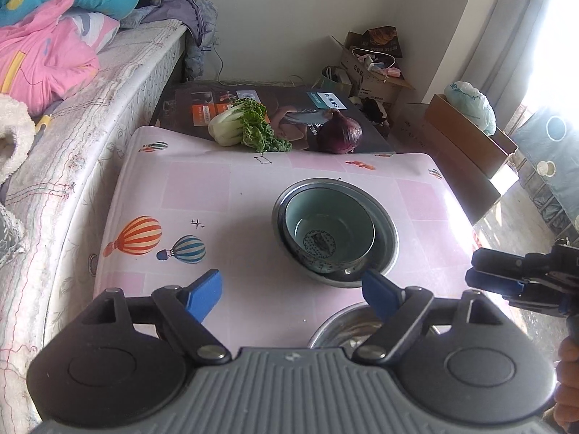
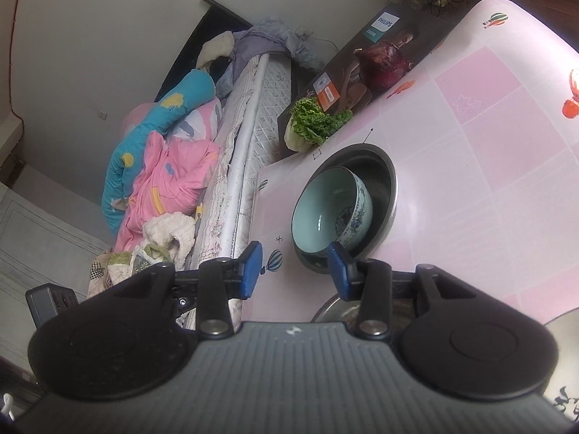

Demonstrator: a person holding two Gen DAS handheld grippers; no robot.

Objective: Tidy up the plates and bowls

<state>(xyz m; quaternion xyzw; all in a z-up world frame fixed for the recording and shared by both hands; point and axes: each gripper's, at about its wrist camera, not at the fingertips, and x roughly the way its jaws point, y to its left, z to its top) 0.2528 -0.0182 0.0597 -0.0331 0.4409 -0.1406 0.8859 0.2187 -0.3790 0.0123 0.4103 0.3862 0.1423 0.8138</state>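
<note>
Bowls first, in the left wrist view: a ceramic bowl (image 1: 327, 233) sits nested inside a wider steel basin (image 1: 383, 233) on the table (image 1: 202, 195), leaning toward the near rim, which looks like stacking to save space. A second steel bowl (image 1: 340, 329) shows just below the fingers, alone, so it is probably the piece yet to be sorted. The left gripper (image 1: 291, 293) hangs above the table with its jaws spread wide and nothing between them; the near rim of the basin lies just beyond its right pad. The right gripper (image 1: 521, 282) comes in from the right edge, clear of the bowls. A cabbage (image 1: 242, 126) and an onion (image 1: 340, 132) lie on a box (image 1: 289, 105) behind the table, out of the working area.

The right wrist view looks from the side. The right gripper (image 2: 296, 271) stands partly open and empty, its right pad just before the ceramic bowl (image 2: 325, 209), not touching as far as I can judge. The bowl tilts inside the basin (image 2: 389, 181). The second bowl (image 2: 336, 311) is near the camera.
</note>
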